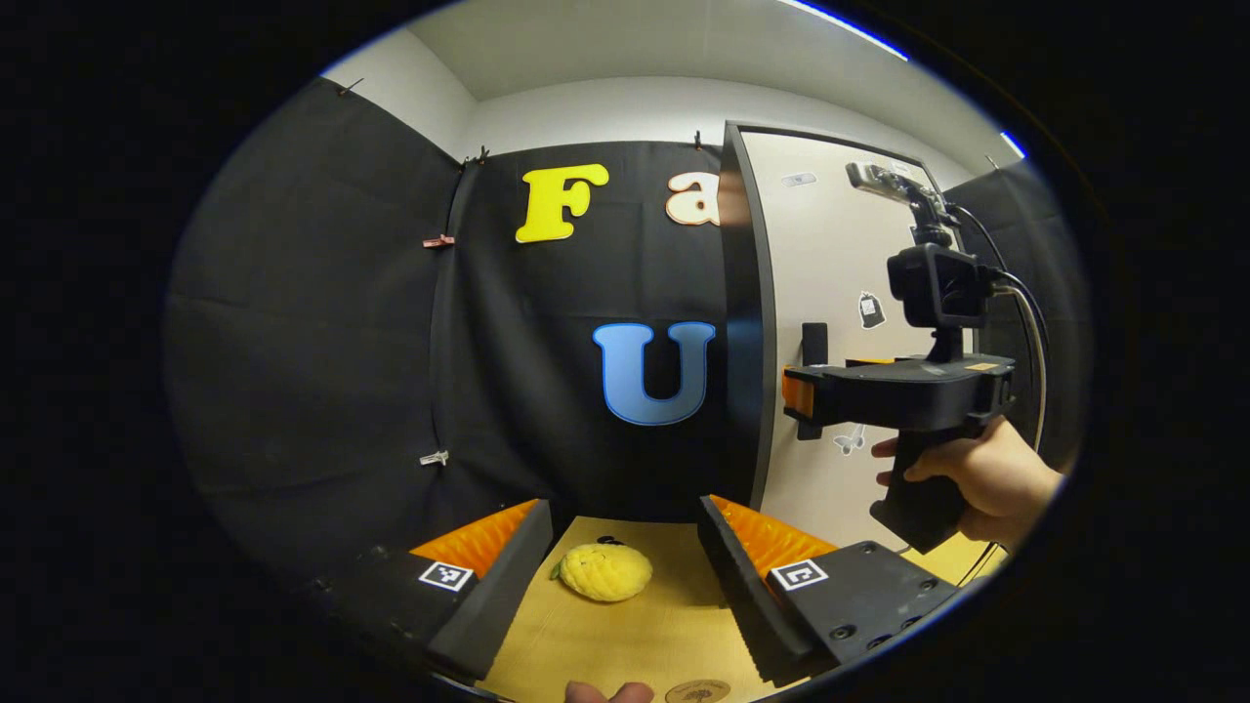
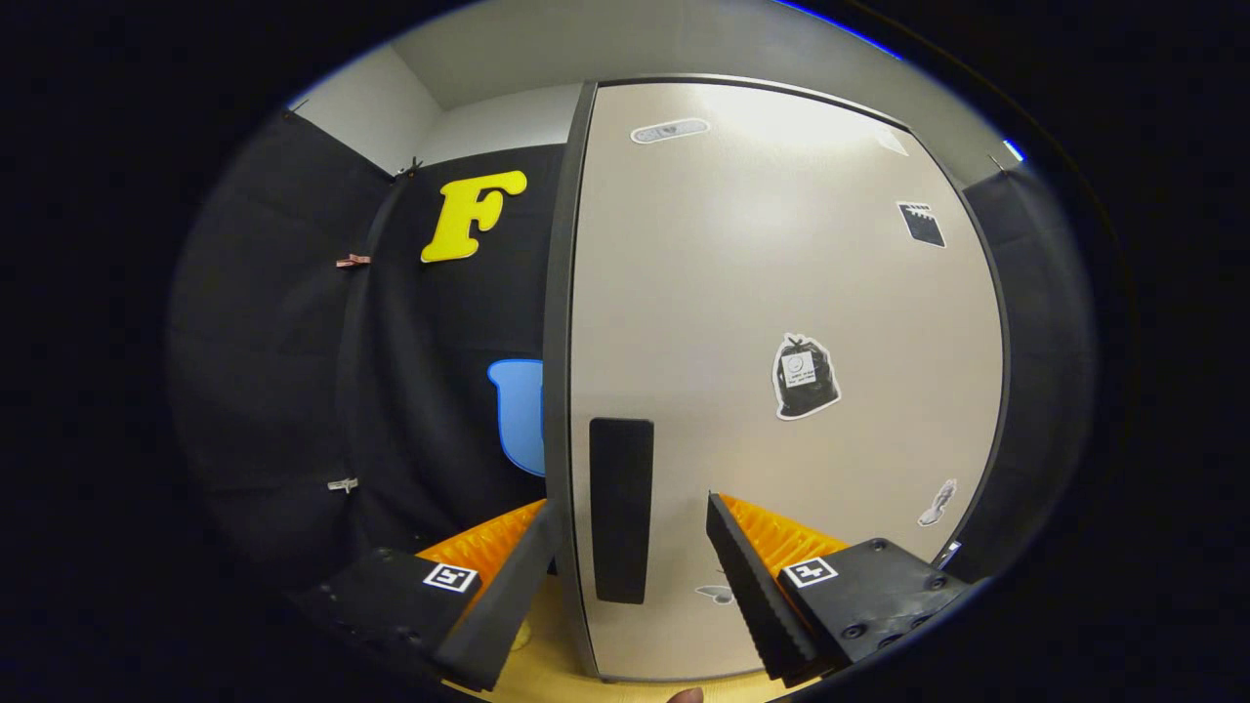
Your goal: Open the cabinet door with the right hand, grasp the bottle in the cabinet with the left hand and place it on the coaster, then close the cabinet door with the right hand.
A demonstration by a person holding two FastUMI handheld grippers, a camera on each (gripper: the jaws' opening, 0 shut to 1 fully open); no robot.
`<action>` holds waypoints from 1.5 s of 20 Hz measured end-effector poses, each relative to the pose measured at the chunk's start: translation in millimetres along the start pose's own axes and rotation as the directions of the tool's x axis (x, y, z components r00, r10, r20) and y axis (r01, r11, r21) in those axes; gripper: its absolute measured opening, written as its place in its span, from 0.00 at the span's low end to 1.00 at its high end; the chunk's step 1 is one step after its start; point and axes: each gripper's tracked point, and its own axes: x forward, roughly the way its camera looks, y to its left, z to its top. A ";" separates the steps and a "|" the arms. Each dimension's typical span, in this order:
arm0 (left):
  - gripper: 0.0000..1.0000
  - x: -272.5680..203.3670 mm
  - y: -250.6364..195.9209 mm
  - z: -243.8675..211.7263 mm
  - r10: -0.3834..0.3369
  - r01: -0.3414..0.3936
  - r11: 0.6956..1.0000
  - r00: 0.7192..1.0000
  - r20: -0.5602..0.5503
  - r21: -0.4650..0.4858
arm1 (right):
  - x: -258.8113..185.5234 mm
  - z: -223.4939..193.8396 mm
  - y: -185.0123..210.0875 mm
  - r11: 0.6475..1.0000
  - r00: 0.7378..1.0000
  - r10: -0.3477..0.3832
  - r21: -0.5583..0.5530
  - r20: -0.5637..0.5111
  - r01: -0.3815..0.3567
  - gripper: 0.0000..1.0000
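Left gripper and right gripper, fingers spread, both level.

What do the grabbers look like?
Each gripper has two wedge-shaped ridged fingers, with a square black-and-white tag on each side. The right gripper has a black body, pistol handle, a camera on top and black cables.

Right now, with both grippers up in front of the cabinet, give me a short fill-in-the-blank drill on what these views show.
1. The cabinet door is ____.
2. In the right gripper view, the right gripper has its fingers spread on either side of the door's dark ____.
3. On the table, between the fingers of the left gripper, lies a ____ knobbly fruit.
4. The left gripper's fingers are ____, holding nothing.

Missing words: shut; handle; yellow; open
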 end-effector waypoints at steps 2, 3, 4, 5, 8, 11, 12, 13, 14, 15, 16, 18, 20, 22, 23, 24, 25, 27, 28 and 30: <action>0.95 0.4 0.6 -1.0 0.002 -0.002 1.000 1.000 0.000 -0.010 | 8.1 -3.1 -2.7 0.999 1.000 -0.029 0.018 -0.007 0.029 0.84; 0.95 0.8 1.5 -1.5 0.004 -0.004 1.000 1.000 -0.001 -0.018 | 12.1 -5.6 1.8 0.999 1.000 -0.021 0.038 -0.013 0.021 0.64; 0.95 0.1 1.0 -3.1 0.005 -0.005 1.000 1.000 -0.002 -0.023 | 13.6 -7.4 6.7 0.998 1.000 -0.001 0.057 -0.023 0.002 0.60; 0.95 0.0 1.6 -4.1 0.007 -0.007 1.000 1.000 -0.006 -0.025 | 11.8 -8.9 6.3 0.998 1.000 -0.016 0.055 -0.025 0.017 0.41; 0.95 -5.1 1.7 -6.6 0.014 -0.014 1.000 1.000 -0.008 -0.024 | 24.1 -9.2 5.5 0.998 1.000 -0.025 0.050 -0.003 0.025 0.23; 0.95 -11.4 3.2 -6.1 0.020 -0.021 0.999 1.000 -0.010 -0.027 | 6.6 -7.1 6.0 0.998 1.000 0.003 0.061 -0.011 -0.002 0.20; 0.95 -13.2 4.2 -5.6 0.022 -0.023 0.999 1.000 -0.008 -0.025 | 3.2 -5.9 6.6 0.998 1.000 0.018 0.057 -0.010 -0.017 0.20; 0.95 -14.1 5.0 -3.2 0.025 -0.025 0.999 1.000 -0.005 -0.024 | -1.1 -6.0 7.3 0.998 0.999 0.034 0.059 -0.013 -0.033 0.20; 0.95 -14.7 5.5 -2.3 0.023 -0.024 0.999 1.000 -0.006 -0.023 | -6.7 -5.2 8.0 0.997 0.999 0.051 0.065 -0.015 -0.050 0.20; 0.95 -15.3 5.4 -0.5 0.026 -0.026 0.999 1.000 -0.007 -0.025 | -15.2 -5.5 9.2 0.995 0.997 0.071 0.070 -0.017 -0.069 0.20; 0.95 -18.0 4.3 0.9 0.027 -0.027 0.999 1.000 -0.004 -0.027 | -24.3 -5.2 9.3 0.994 0.996 0.090 0.070 -0.017 -0.088 0.20; 0.95 -31.3 -2.6 2.1 0.024 -0.023 0.999 1.000 0.005 -0.027 | -45.1 -3.3 7.5 0.990 0.993 0.119 0.072 -0.017 -0.117 0.20; 0.95 -43.6 -8.4 5.6 0.016 -0.016 1.000 1.000 0.018 -0.023 | -62.7 -0.1 0.7 0.986 0.989 0.149 0.077 -0.022 -0.146 0.20; 0.95 -51.7 -14.4 9.9 0.008 -0.008 1.000 1.000 0.028 -0.019 | -82.0 1.2 -5.6 0.981 0.983 0.179 0.083 -0.027 -0.176 0.20; 0.95 -55.7 -18.4 11.9 0.002 -0.001 1.000 1.000 0.031 -0.018 | -94.5 0.7 -7.2 0.978 0.981 0.190 0.091 -0.027 -0.186 0.20; 0.94 -59.9 -22.2 12.3 -0.004 0.005 1.000 0.999 0.032 -0.018 | -106.1 1.7 -9.6 0.977 0.980 0.195 0.088 -0.026 -0.192 0.20; 0.94 -63.2 -25.8 14.2 -0.008 0.009 1.000 0.999 0.035 -0.018 | -115.8 1.9 -13.1 0.977 0.979 0.200 0.083 -0.027 -0.197 0.20; 0.95 -69.2 -32.1 15.2 -0.012 0.013 1.000 0.999 0.038 -0.014 | -121.0 5.1 -18.4 0.976 0.978 0.207 0.080 -0.025 -0.205 0.20; 0.94 -70.1 -35.8 15.7 -0.012 0.013 1.000 0.999 0.039 -0.013 | -124.5 6.0 -20.4 0.974 0.977 0.213 0.084 -0.029 -0.210 0.20; 0.94 -75.6 -44.2 19.3 -0.018 0.018 1.000 0.999 0.046 -0.016 | -131.6 6.7 -25.5 0.972 0.974 0.224 0.083 -0.034 -0.220 0.20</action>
